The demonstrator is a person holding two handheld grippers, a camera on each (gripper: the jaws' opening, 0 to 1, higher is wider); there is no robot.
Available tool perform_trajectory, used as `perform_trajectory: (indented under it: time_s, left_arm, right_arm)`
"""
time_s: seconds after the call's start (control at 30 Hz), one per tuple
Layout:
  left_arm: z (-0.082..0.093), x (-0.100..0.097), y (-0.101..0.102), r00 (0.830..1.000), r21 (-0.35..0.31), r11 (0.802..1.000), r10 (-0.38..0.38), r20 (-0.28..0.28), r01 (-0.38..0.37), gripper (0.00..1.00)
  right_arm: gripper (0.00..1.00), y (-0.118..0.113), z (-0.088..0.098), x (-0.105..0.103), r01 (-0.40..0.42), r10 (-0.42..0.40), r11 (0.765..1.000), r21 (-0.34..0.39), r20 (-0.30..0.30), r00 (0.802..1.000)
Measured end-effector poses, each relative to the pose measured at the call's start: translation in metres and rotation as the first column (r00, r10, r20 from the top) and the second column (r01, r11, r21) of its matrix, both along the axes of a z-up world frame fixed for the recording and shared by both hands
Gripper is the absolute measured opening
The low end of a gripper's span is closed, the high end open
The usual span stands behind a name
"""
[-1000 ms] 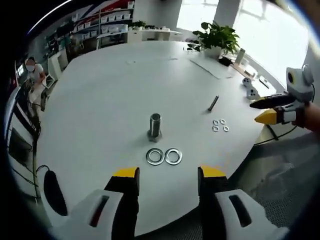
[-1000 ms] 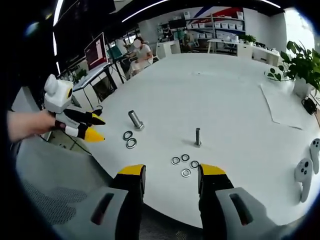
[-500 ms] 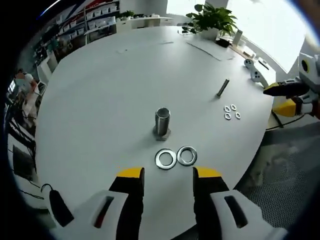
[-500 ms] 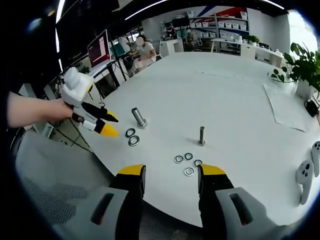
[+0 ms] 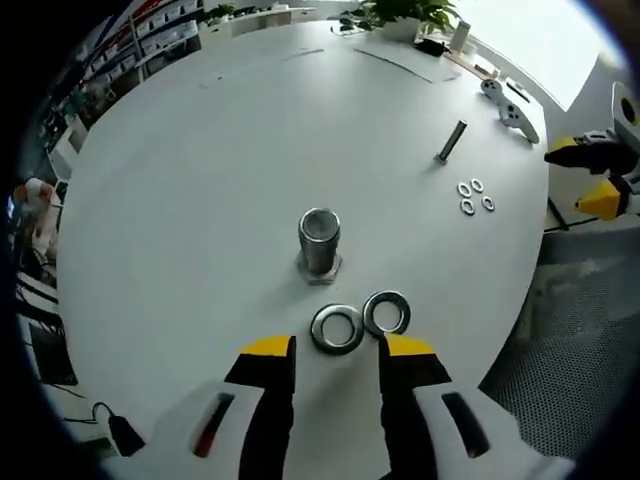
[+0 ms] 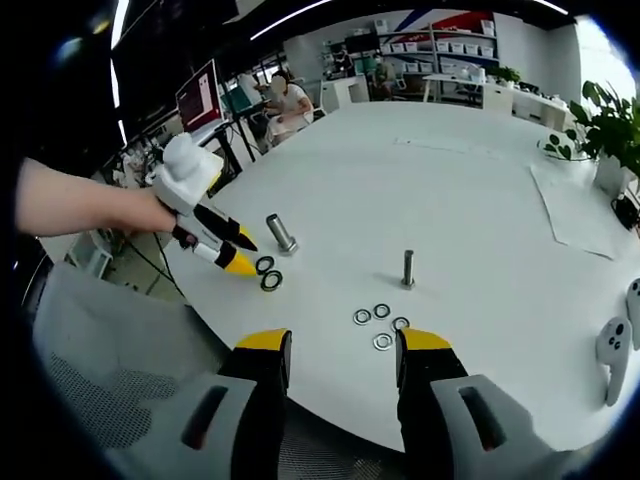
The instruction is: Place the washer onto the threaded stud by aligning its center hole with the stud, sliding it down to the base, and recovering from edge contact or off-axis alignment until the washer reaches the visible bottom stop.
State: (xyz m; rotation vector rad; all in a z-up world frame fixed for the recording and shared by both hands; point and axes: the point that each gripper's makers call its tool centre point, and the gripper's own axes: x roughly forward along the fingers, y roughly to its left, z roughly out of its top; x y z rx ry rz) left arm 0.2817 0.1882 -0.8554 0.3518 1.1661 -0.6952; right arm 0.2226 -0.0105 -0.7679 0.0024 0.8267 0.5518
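While the pickup is not yet made, the left tongs [image 5: 336, 348] hang open and empty over the near flat steel washer [image 5: 336, 329], just before the thick threaded steel stud [image 5: 319, 243] on the white worktop [image 5: 200, 200], and must close next; the right tongs [image 6: 340, 345] gape empty.

The left gripper [image 5: 335, 352] is hovering with its jaws apart just short of 2 large washers [image 5: 360, 321] that are lying side by side, touching, on the white table [image 5: 180, 190]. Beyond them a thick stud [image 5: 319, 243] is standing upright. Farther off, a slim stud [image 5: 451, 141] is standing near 4 small washers [image 5: 475, 194]. The right gripper [image 5: 598, 180] is showing at the table's edge.
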Motion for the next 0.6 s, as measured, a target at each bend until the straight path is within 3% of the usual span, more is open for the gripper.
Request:
perform_trajectory:
  time_s: [0.6]
  left_arm:
    - [-0.009,0.0,-0.004,0.988,0.07,0.986,-0.154,-0.015,0.154,0.23]
  right_arm:
    - [0.44,0.0,0.001,0.0,-0.001,0.001,1.0,0.001,0.002,1.0]
